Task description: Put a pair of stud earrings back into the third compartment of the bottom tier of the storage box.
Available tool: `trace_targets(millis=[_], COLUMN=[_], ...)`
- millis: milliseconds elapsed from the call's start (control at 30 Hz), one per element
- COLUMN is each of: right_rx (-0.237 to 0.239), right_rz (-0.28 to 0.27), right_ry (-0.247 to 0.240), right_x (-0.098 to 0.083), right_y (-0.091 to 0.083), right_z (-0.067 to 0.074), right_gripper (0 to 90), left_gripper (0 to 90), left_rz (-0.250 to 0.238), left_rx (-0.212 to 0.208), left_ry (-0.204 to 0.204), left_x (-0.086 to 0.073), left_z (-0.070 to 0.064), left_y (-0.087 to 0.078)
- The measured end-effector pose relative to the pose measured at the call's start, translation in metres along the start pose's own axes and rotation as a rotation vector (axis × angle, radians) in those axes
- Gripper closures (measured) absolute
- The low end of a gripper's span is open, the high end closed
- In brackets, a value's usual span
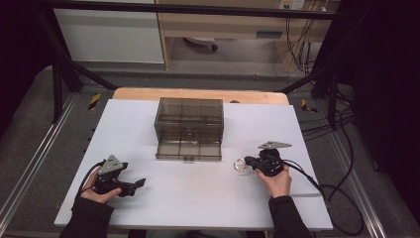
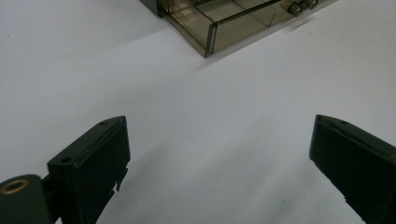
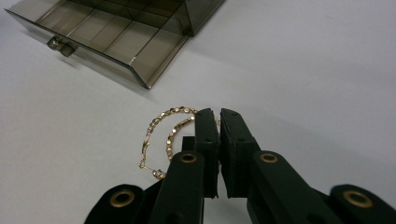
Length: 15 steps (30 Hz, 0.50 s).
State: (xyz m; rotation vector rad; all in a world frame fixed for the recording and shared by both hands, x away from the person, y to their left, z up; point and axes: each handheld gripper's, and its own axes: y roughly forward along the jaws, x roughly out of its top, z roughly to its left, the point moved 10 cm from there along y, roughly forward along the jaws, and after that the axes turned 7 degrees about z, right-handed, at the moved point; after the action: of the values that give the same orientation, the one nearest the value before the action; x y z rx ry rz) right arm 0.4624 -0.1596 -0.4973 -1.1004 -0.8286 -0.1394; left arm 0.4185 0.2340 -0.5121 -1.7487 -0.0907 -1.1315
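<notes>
White worktop (image 1: 198, 198), pretty bare. A smoky clear drawer box (image 1: 188, 120) sits ahead of both tongs, between them, bottom drawer (image 1: 188, 149) pulled out. A gold chain (image 3: 161, 135) lies on the surface right at the right tongs (image 3: 219, 116), just left of their tips.

A white table (image 1: 148, 198) stands on grey floor (image 1: 29, 144), with a wooden desk (image 1: 223, 25) beyond.
</notes>
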Motion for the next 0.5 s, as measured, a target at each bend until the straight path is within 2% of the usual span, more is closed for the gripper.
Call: trace_targets(millis=[500], right_rx=[0.02], right_rz=[-0.012], right_ry=[-0.046], right_x=[0.012], right_y=[-0.006], right_z=[0.017], right_gripper=[86.7], left_gripper=[5.1], left_rz=[0.001], left_rx=[0.0], left_ry=[-0.003], left_x=[0.0], left_z=[0.0], left_y=[0.0])
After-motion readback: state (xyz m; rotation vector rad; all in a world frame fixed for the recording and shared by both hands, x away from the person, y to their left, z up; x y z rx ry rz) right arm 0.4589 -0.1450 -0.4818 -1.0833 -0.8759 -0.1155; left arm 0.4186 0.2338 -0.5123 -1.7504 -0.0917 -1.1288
